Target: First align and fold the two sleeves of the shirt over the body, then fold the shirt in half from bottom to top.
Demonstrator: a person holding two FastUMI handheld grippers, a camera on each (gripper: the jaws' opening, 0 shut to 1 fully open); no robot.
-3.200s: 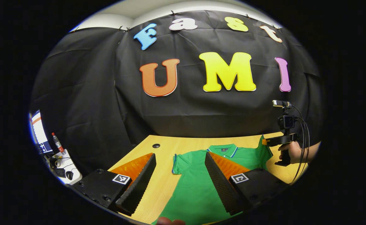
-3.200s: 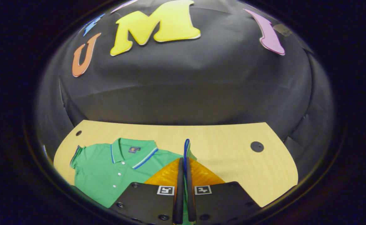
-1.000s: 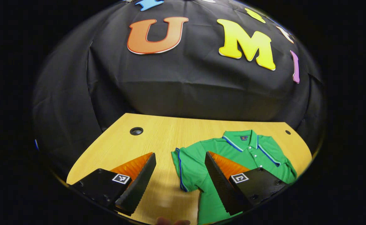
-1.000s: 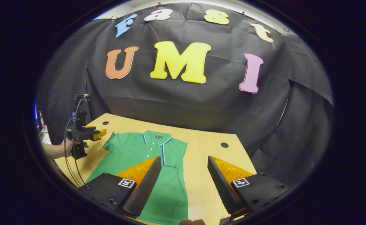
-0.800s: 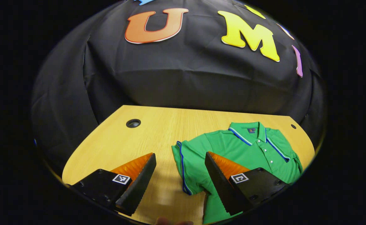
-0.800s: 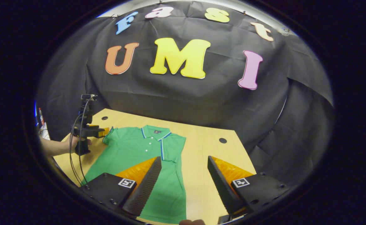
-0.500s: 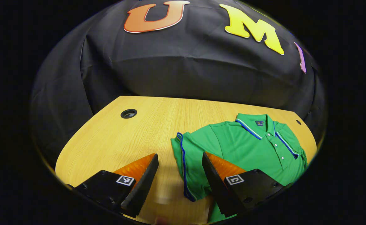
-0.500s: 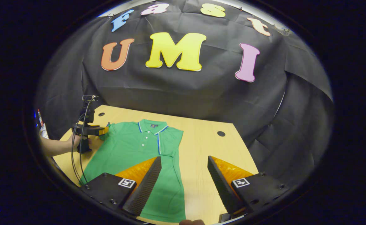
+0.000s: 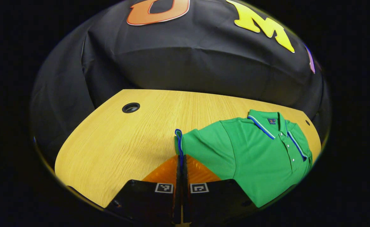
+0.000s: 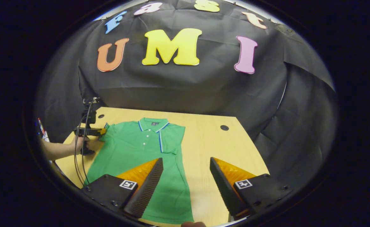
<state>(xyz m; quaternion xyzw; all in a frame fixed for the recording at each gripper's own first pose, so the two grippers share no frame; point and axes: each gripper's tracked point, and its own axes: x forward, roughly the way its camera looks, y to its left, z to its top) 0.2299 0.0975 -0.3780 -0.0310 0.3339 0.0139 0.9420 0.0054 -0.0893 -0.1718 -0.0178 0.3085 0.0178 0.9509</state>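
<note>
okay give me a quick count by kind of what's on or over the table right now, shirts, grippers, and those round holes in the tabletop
Shirts: 1, the green polo shirt.
Grippers: 2, the left gripper shut on the sleeve cuff, and the right gripper open.
Round holes in the table: 2, the left hole and the right hole.
Total: 5.

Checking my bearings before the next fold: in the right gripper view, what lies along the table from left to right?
hand with the left gripper → green shirt → bare table → round hole
</note>
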